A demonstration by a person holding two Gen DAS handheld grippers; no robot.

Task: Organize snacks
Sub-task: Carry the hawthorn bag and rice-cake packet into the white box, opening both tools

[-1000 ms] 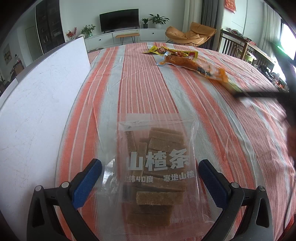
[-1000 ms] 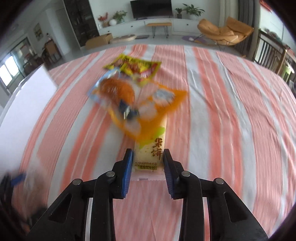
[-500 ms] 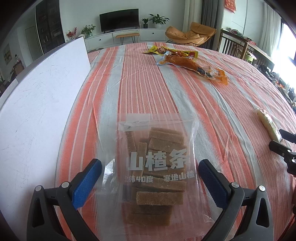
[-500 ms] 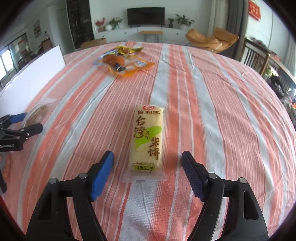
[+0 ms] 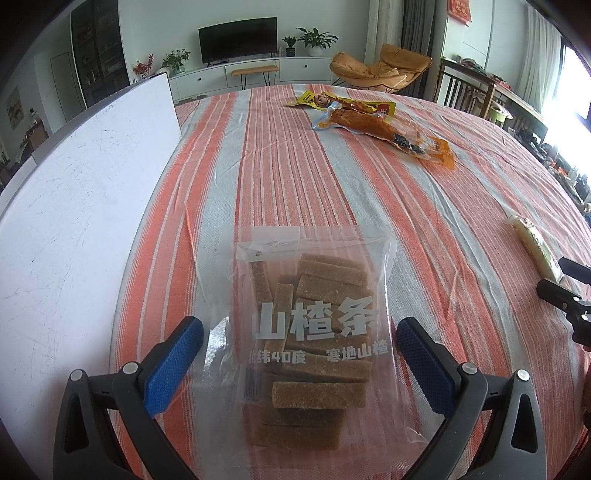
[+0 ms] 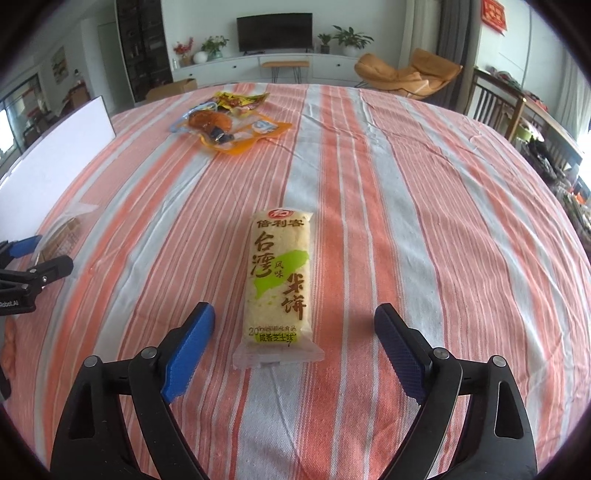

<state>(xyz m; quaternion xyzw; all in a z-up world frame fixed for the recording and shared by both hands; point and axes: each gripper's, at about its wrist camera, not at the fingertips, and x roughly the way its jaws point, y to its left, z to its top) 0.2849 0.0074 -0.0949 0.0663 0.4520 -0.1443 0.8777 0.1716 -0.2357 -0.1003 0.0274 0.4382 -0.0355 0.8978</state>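
The rice cracker packet (image 6: 280,282) lies lengthwise between the right gripper (image 6: 294,341) jaws, which are opening wide around it, pads clear; the left gripper (image 5: 300,360) stands wide apart, straddling the hawthorn bag (image 5: 312,332).

1. A home living room; a flat television (image 6: 274,32) stands on a long white low cabinet (image 6: 295,66) against the far wall.
2. Potted plants (image 6: 349,36) and red flowers (image 6: 183,49) sit along that cabinet; a tan lounge chair (image 6: 410,74) stands beside it.
3. A dark tall shelving unit (image 6: 142,48) fills the left corner; wooden dining chairs (image 6: 495,99) line the right side.
4. The work surface wears an orange-and-white striped tablecloth (image 6: 406,192), household linen rather than a bench top.
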